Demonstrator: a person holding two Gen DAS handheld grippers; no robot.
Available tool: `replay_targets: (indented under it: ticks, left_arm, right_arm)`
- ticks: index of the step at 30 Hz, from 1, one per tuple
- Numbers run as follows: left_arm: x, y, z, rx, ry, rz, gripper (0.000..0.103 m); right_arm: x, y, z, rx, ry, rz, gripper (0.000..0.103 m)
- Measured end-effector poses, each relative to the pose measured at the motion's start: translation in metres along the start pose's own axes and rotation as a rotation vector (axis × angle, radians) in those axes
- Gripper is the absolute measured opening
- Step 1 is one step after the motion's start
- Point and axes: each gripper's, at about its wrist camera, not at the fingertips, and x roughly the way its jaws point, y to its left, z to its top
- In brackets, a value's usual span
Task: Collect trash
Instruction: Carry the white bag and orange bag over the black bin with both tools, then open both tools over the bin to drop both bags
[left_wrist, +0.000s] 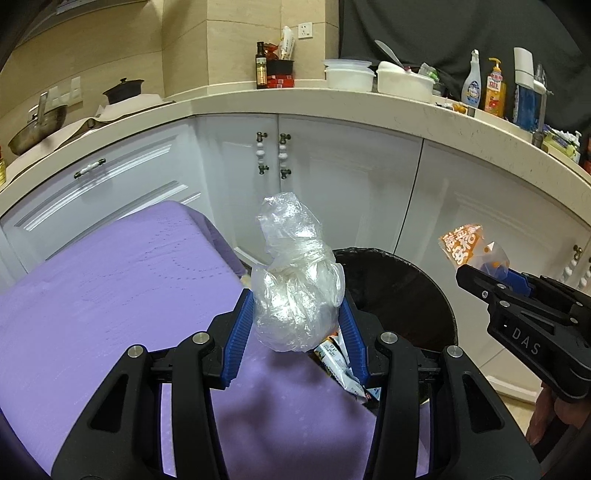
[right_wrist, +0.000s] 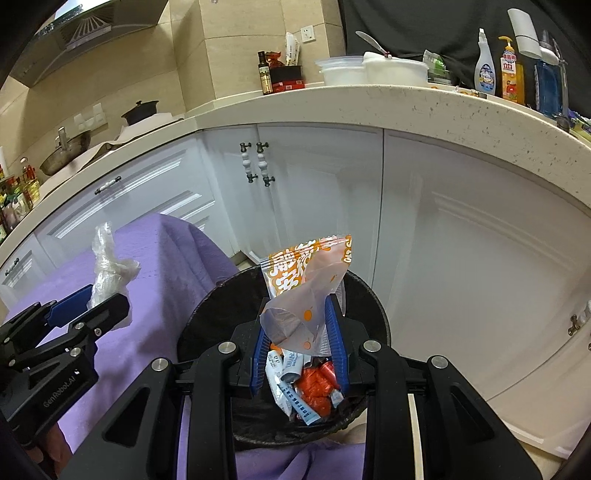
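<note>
A crumpled clear plastic bag (left_wrist: 295, 280) stands up between the blue pads of my left gripper (left_wrist: 297, 295), which is shut on it, above the edge of the purple-covered table (left_wrist: 110, 295). The same bag (right_wrist: 107, 266) and left gripper (right_wrist: 92, 299) show at the left of the right wrist view. My right gripper (right_wrist: 299, 317) is shut on an orange-and-white snack wrapper (right_wrist: 306, 280), held right over the black-lined trash bin (right_wrist: 207, 317). Several wrappers (right_wrist: 306, 384) lie inside the bin. In the left wrist view the right gripper (left_wrist: 491, 275) holds the wrapper (left_wrist: 465, 247) above the bin (left_wrist: 402, 295).
White cabinet doors (right_wrist: 461, 236) curve behind the bin under a pale countertop (right_wrist: 369, 103). On it stand white tubs (left_wrist: 369, 75), a dark bottle (left_wrist: 261, 66) and cleaning bottles (left_wrist: 484, 86). A wok (left_wrist: 35, 129) and a black pot (left_wrist: 123, 90) sit at the left.
</note>
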Motion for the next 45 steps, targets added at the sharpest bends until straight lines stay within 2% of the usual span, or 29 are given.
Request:
replay_targets:
  ticks: [8, 28, 30, 32, 34, 38, 40, 45]
  left_arm:
    - [0.026, -0.008, 0.004, 0.010, 0.031, 0.003, 0.045]
    - [0.056, -0.017, 0.010, 0.019, 0.054, 0.014, 0.048]
    - [0.058, -0.017, 0.010, 0.015, 0.055, 0.013, 0.059]
    - [0.058, -0.017, 0.010, 0.015, 0.054, 0.014, 0.059]
    - [0.059, -0.017, 0.010, 0.016, 0.057, 0.012, 0.060]
    - [0.060, -0.016, 0.010, 0.020, 0.057, 0.011, 0.062]
    - [0.058, -0.015, 0.010, 0.019, 0.052, 0.010, 0.067]
    - [0.054, -0.014, 0.012, 0.015, 0.042, 0.012, 0.067]
  right_arm:
    - [0.020, -0.006, 0.001, 0.015, 0.025, 0.001, 0.030]
    - [0.046, -0.012, 0.005, 0.036, 0.045, -0.017, 0.032]
    - [0.049, -0.012, 0.006, 0.037, 0.049, -0.019, 0.035]
    - [0.050, -0.012, 0.006, 0.037, 0.048, -0.026, 0.043]
    - [0.050, -0.012, 0.007, 0.038, 0.044, -0.031, 0.046]
    - [0.049, -0.013, 0.008, 0.035, 0.038, -0.037, 0.049]
    - [0.046, -0.013, 0.009, 0.036, 0.031, -0.043, 0.052]
    - [0.040, -0.015, 0.011, 0.038, 0.019, -0.053, 0.055]
